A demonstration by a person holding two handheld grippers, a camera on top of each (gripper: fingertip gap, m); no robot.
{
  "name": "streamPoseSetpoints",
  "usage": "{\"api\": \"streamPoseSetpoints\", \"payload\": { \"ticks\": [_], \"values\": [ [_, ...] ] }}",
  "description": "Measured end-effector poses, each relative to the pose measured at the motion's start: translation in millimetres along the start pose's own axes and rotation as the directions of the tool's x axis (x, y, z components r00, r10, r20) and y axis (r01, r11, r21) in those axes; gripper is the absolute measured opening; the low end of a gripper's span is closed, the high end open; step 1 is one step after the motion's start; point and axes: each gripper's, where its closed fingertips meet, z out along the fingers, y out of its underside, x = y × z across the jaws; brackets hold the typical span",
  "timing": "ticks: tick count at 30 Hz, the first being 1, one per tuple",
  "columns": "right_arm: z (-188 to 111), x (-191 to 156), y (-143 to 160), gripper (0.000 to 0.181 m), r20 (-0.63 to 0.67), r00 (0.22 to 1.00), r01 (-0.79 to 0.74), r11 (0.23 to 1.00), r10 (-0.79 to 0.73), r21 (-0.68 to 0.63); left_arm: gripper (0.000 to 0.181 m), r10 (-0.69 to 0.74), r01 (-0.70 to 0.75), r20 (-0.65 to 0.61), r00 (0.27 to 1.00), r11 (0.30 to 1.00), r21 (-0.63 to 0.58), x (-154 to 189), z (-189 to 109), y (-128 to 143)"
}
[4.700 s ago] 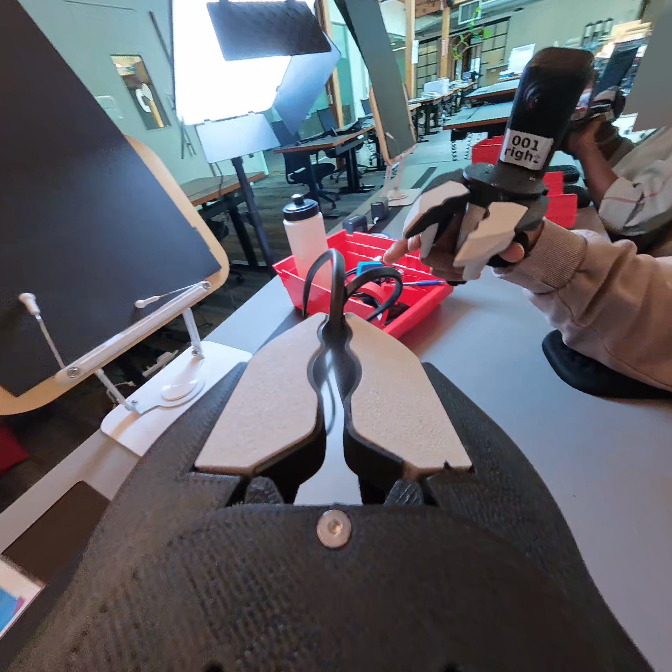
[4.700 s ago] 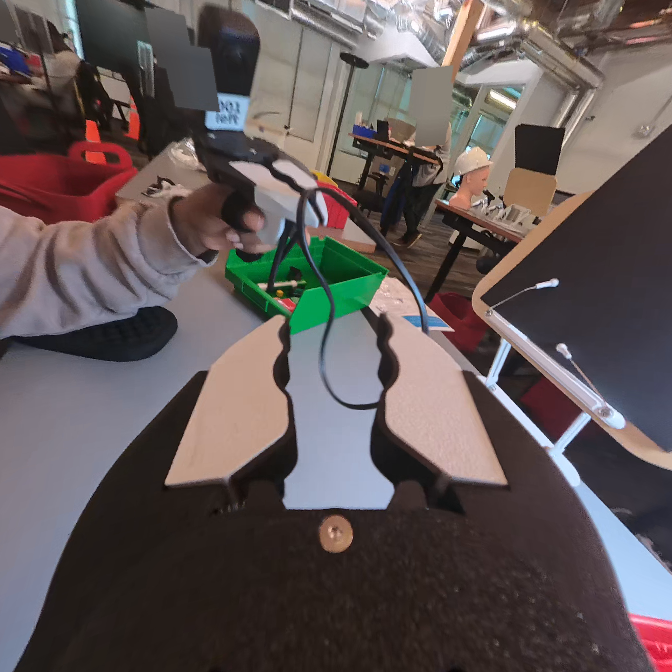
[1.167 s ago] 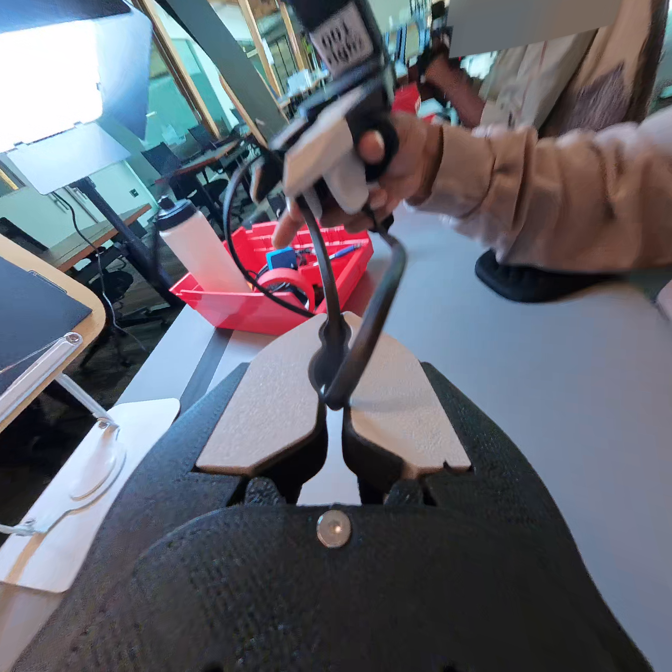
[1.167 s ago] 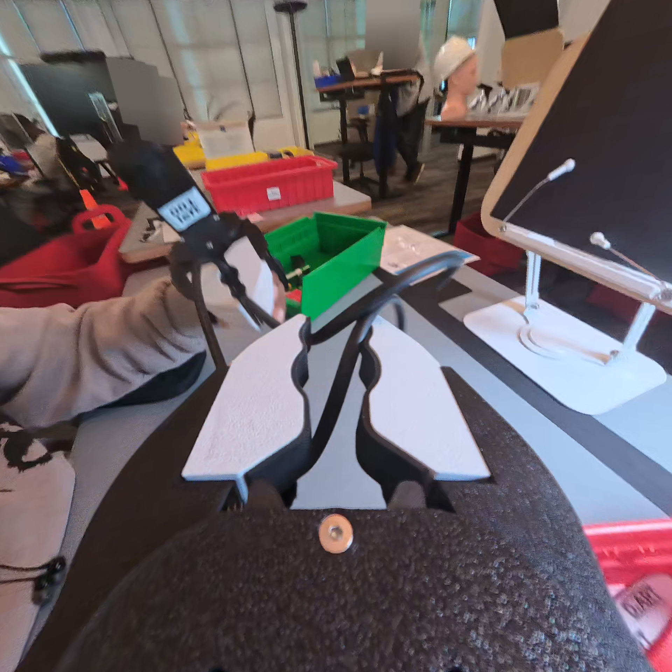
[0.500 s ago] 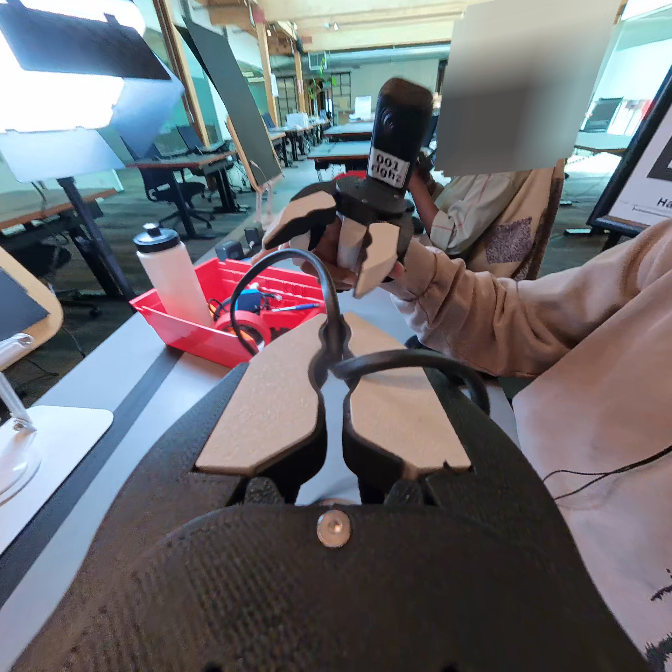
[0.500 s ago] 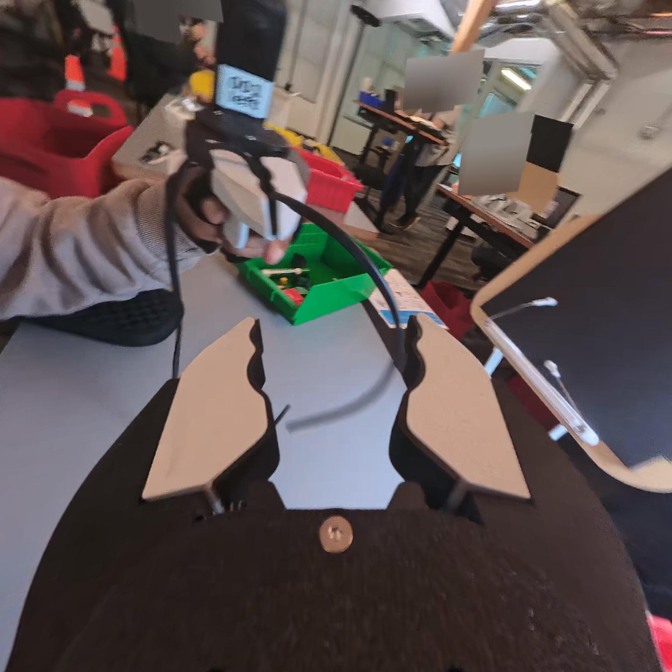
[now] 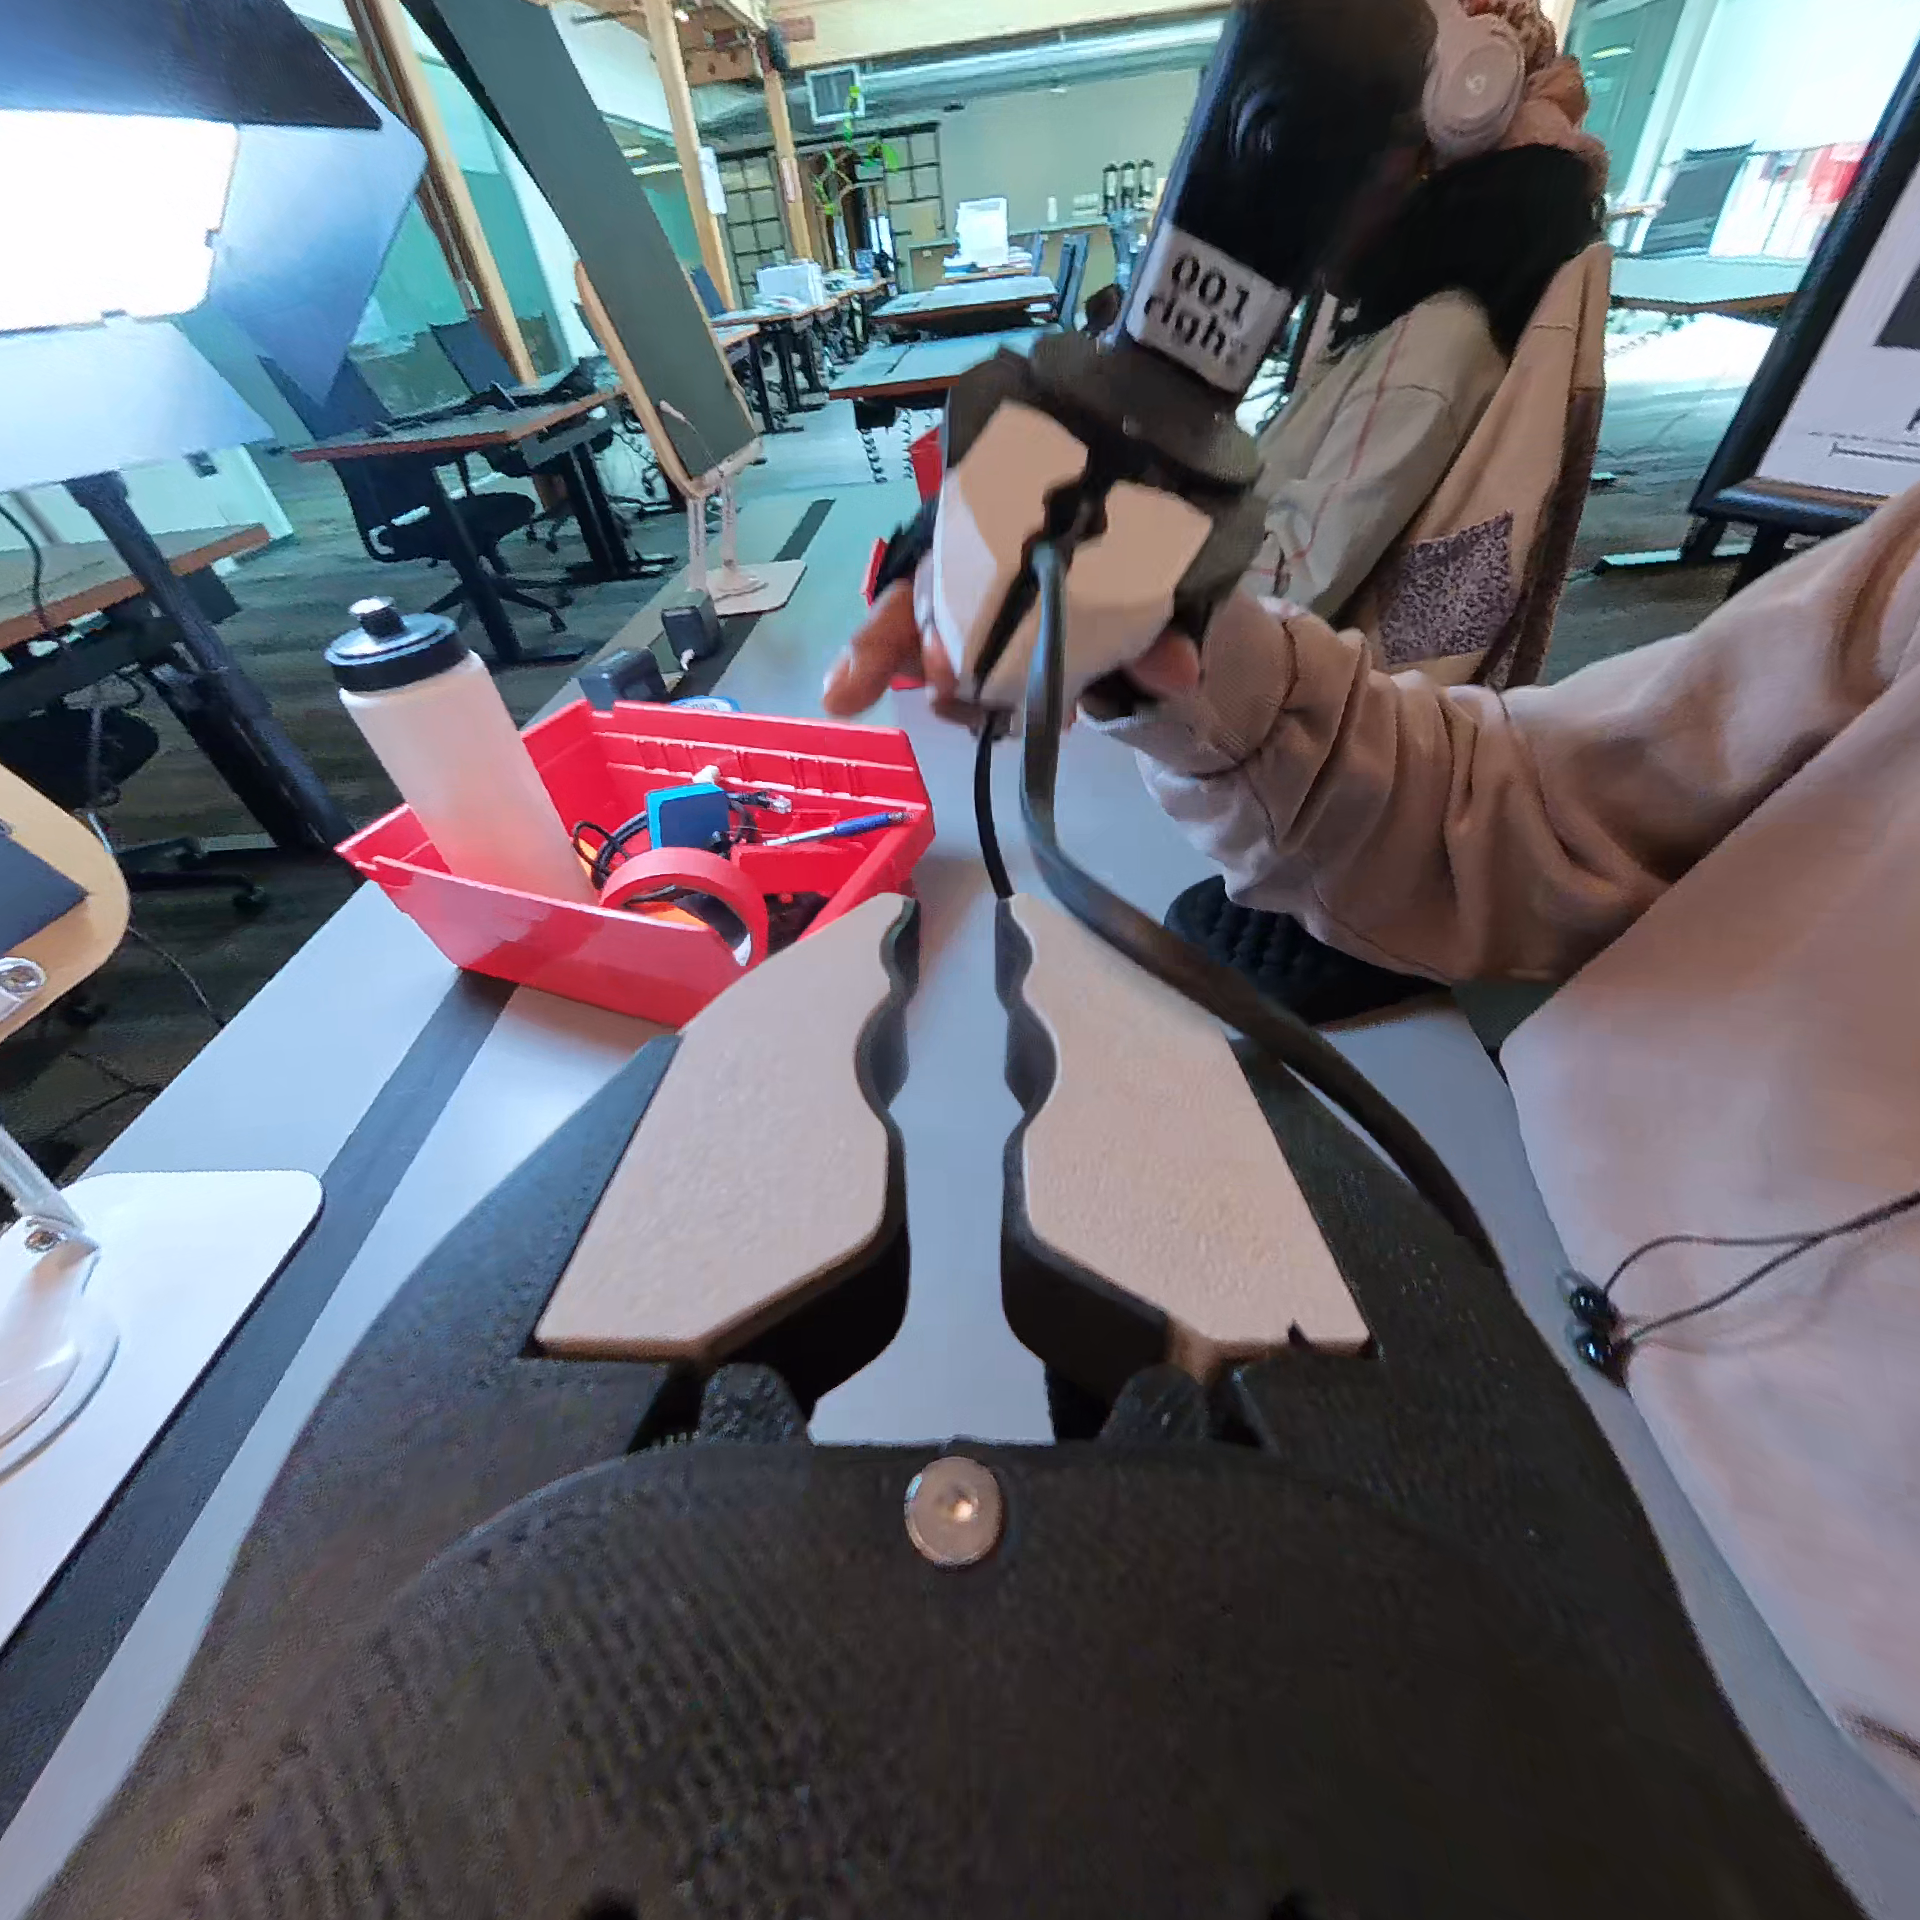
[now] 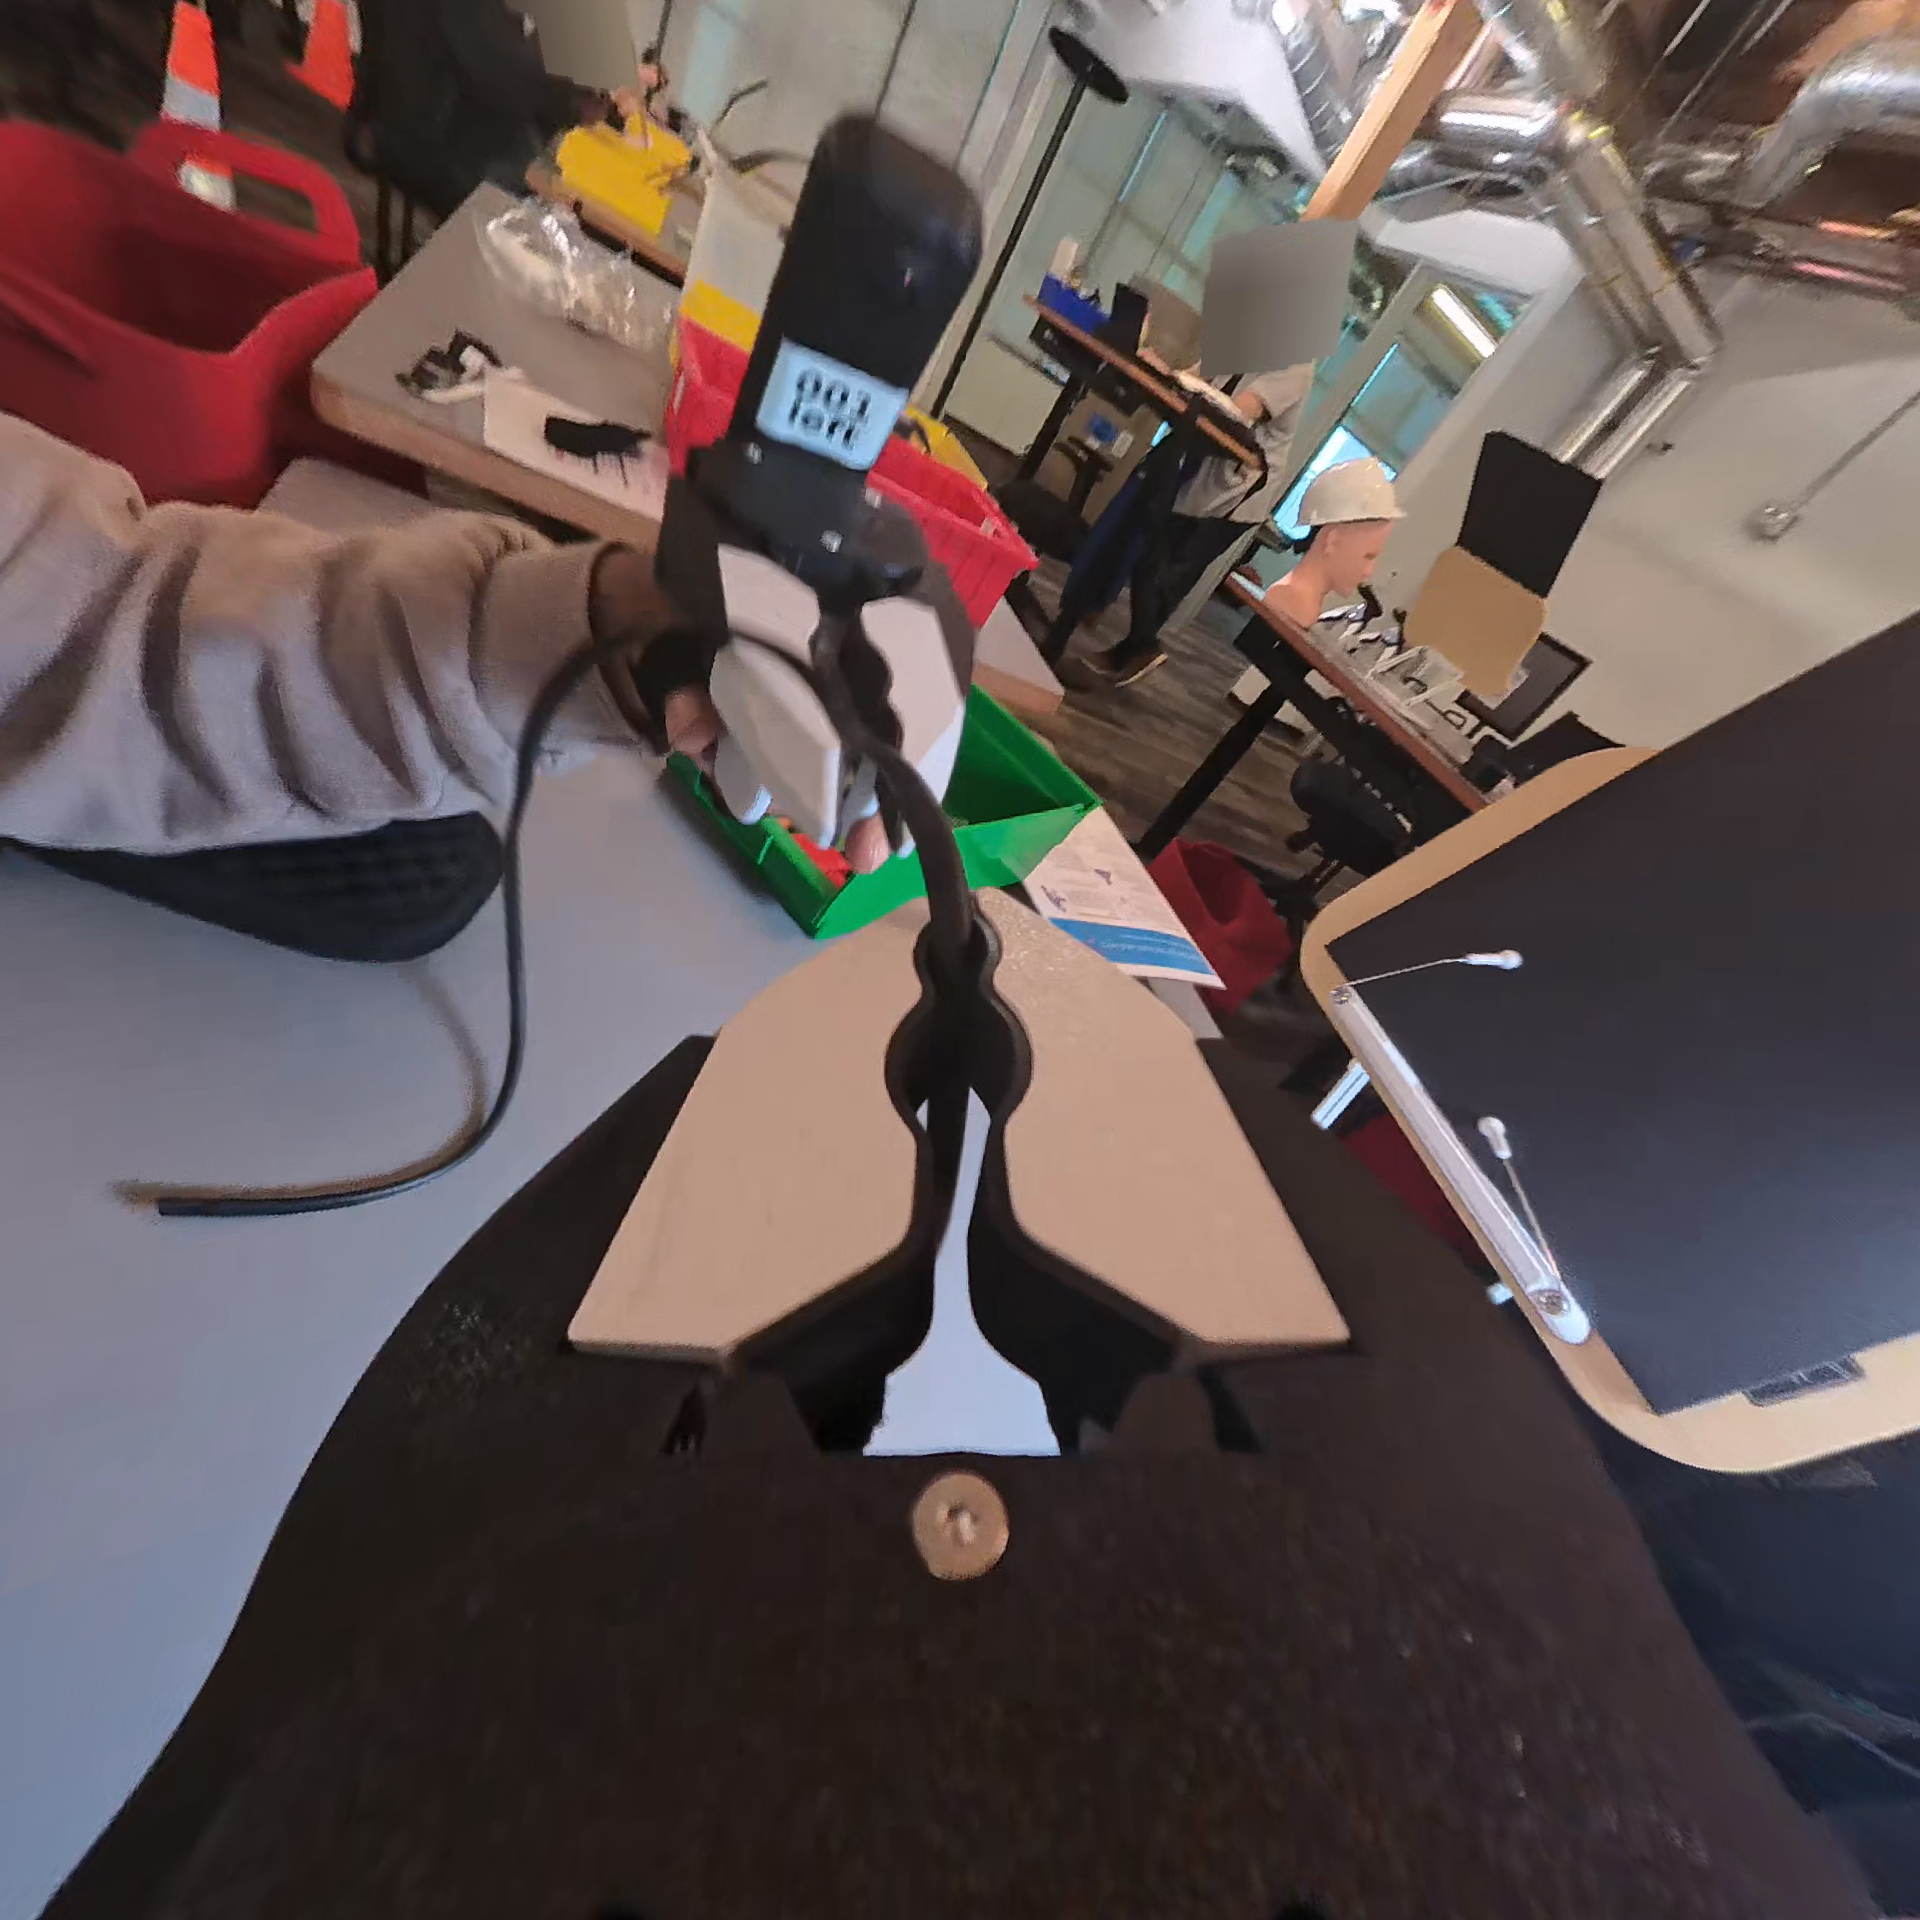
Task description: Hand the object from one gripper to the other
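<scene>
The object is a black cable (image 7: 1143, 935). In the left wrist view my left gripper (image 7: 951, 914) stands open by a narrow gap with only grey table showing between its fingers. The cable runs past the outer side of its right finger. My right gripper (image 7: 1029, 655) hangs above and ahead of it, shut on the cable. In the right wrist view my right gripper (image 8: 951, 940) is shut on the cable at its tips. The cable (image 8: 509, 935) rises toward my left gripper (image 8: 842, 790), loops left and ends on the table.
A red bin (image 7: 499, 914) with a white bottle (image 7: 447, 748) and a red tape roll (image 7: 686, 894) sits left of the grippers. A green bin (image 8: 1018, 821) sits behind the left gripper. A black board on a stand (image 8: 1662, 1039) stands at the table's edge. Tip to tip, the grippers are about 6 cm apart.
Half a second ago my left gripper was shut on the cable and my right was open. Now my right gripper has shut on the cable and my left has opened and let go.
</scene>
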Motion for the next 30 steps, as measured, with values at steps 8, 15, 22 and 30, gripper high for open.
{"api": "streamPoseSetpoints", "payload": {
  "ticks": [8, 15, 22, 30],
  "values": [
    [-29.4, 30.5, -9.9, 0.0, -0.153, 0.988, -0.004, 1.0, 0.003, -0.012, 0.023, -0.124, 0.122, -0.001, 0.992, 0.976, -0.18, -45.9, -14.4, 83.0],
    [-50.0, 52.8, -15.8, 0.0, -0.254, 0.966, -0.036, 0.999, 0.042, 0.025, 0.033, -0.186, 0.183, 0.016, 0.982, 0.942, -0.281, -55.5, -27.2, 115.7],
    [-65.7, 68.3, -29.6, 0.0, -0.353, 0.931, -0.058, 0.993, 0.09, 0.1, 0.049, -0.2, 0.123, -0.086, 0.976, 0.834, -0.538, -19.1, 13.6, 171.5],
    [-72.5, 68.0, -50.9, 0.0, -0.396, 0.909, -0.061, 0.983, 0.126, 0.174, 0.054, 0.017, -0.11, -0.18, 0.983, 0.845, -0.523, 21.0, 82.1, 185.0]
  ]
}}
